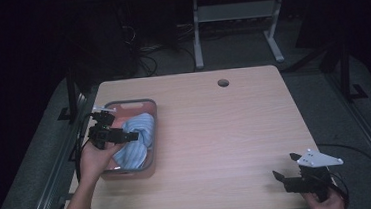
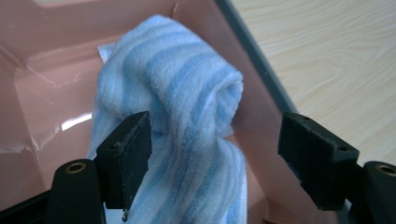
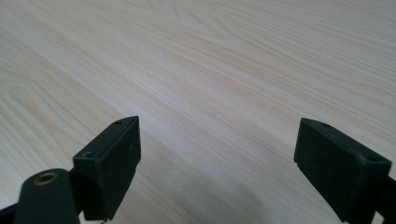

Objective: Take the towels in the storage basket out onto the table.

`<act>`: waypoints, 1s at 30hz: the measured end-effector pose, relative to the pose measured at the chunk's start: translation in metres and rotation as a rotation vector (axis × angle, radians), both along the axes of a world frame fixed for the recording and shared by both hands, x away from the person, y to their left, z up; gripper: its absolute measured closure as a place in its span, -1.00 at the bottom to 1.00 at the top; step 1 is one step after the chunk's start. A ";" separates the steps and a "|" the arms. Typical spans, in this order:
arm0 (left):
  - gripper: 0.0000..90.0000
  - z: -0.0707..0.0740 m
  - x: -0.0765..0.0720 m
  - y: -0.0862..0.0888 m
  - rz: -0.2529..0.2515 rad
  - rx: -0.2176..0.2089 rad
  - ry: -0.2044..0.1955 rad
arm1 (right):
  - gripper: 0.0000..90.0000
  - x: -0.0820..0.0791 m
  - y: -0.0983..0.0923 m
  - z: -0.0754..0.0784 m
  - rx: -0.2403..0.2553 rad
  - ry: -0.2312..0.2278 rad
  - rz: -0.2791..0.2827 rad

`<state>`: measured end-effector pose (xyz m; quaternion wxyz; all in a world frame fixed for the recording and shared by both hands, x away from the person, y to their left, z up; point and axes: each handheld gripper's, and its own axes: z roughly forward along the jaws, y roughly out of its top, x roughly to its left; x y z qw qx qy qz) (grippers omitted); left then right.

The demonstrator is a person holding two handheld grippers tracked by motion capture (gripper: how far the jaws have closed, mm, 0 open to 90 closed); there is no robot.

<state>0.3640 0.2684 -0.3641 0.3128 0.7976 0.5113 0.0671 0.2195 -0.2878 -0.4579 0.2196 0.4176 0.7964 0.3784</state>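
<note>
Where fleecy, striped towel [image 2: 187, 107], glossy pink basket [image 2: 42, 70]

High view: we look forward and down over the table [image 1: 215, 127]. Gripper views: close; left's on the towel [image 2: 187, 107] in the bin [image 2: 56, 70], right's on tabletop.

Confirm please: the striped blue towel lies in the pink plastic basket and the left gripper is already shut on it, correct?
Not quite. The striped blue towel does lie in the pink plastic basket, but the left gripper is open; in the left gripper view its jaws stand apart around the towel.
</note>
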 end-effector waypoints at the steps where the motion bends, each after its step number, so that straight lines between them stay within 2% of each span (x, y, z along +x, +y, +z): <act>1: -0.42 -0.002 0.000 -0.001 0.002 -0.001 0.005 | -0.68 0.000 0.000 0.000 0.000 0.001 -0.001; 10: -0.24 -0.015 0.007 -0.007 -0.001 0.046 0.033 | -0.68 0.000 0.000 0.000 0.003 0.002 0.003; 12: -0.17 -0.017 0.008 -0.008 -0.002 0.063 0.033 | -0.68 0.000 -0.001 0.000 0.006 -0.004 0.000; 14: -0.09 -0.019 0.009 -0.009 0.018 0.096 0.047 | -0.68 -0.001 -0.001 0.000 0.008 -0.001 -0.003; 18: -0.01 -0.021 0.012 -0.009 0.018 0.091 0.057 | -0.68 -0.001 0.000 0.000 0.005 0.002 0.002; 20: 0.15 -0.022 0.013 -0.011 0.010 0.105 0.062 | -0.68 0.000 0.002 0.000 -0.001 -0.003 0.008; 22: 0.20 -0.023 0.014 -0.013 0.008 0.120 0.068 | -0.68 0.000 0.002 0.000 0.000 -0.003 0.009; 25: 0.43 -0.025 0.014 -0.013 0.004 0.137 0.069 | -0.68 0.000 0.001 0.000 0.005 0.002 0.004; 30: 0.65 -0.024 0.013 -0.010 0.013 0.137 0.064 | -0.68 -0.001 0.000 0.000 0.005 0.000 0.001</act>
